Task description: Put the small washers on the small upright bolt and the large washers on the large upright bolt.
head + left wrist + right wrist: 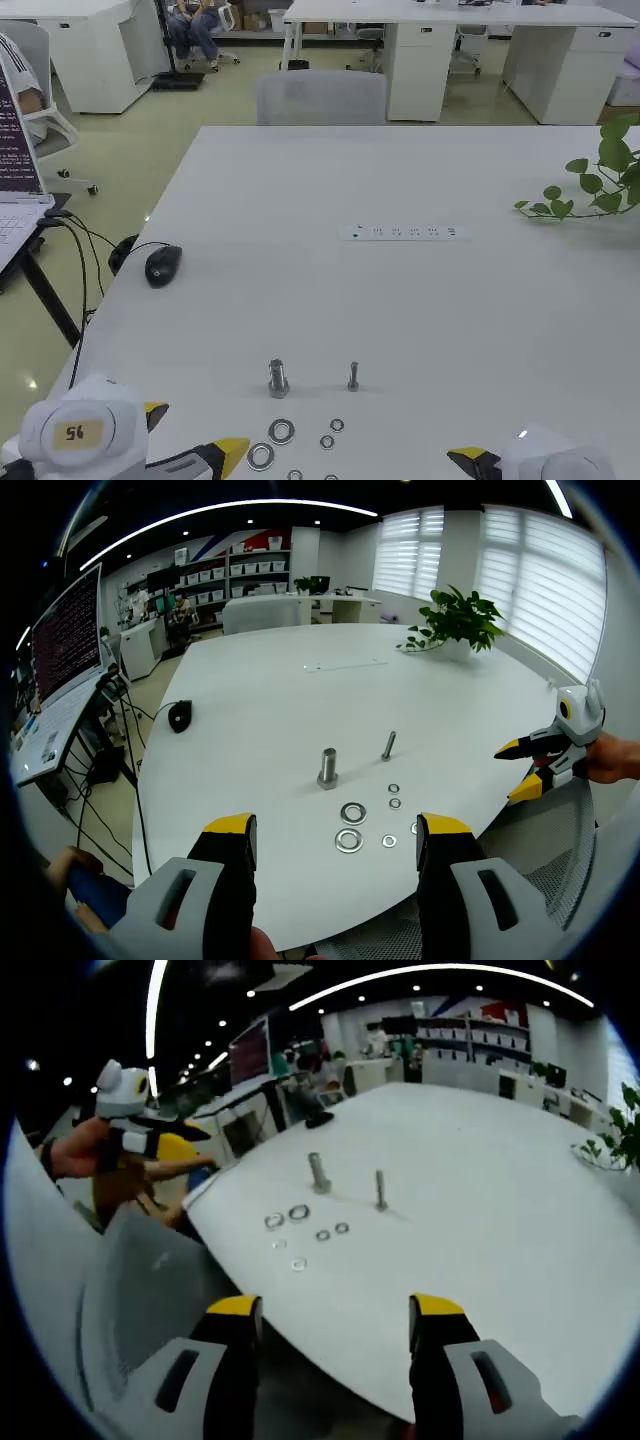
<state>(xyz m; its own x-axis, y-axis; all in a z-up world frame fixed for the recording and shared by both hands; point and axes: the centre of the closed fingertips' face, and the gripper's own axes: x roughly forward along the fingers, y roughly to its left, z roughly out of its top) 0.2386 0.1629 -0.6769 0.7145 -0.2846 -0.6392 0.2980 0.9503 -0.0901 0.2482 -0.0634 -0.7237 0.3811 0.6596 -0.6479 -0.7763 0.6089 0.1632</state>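
Note:
The large upright bolt (278, 378) and the small upright bolt (353, 376) stand side by side near the white table's front edge. In front of them lie two large washers (281, 431) (261, 456) and several small washers (337, 425). My left gripper (195, 435) hovers open at the table's front left, just left of the washers. My right gripper (470, 460) is off the front right, apart from them. In the left gripper view, the open left gripper (335, 830) faces the bolts (328, 767) and washers (353, 812). In the right gripper view, the open right gripper (336, 1310) holds nothing, well short of the washers (299, 1212).
A black mouse (163, 265) with its cable lies at the table's left. A white power strip (404, 232) is set into the table's middle. A potted plant's leaves (600, 180) hang over the right edge. A grey chair (320, 97) stands beyond the far edge.

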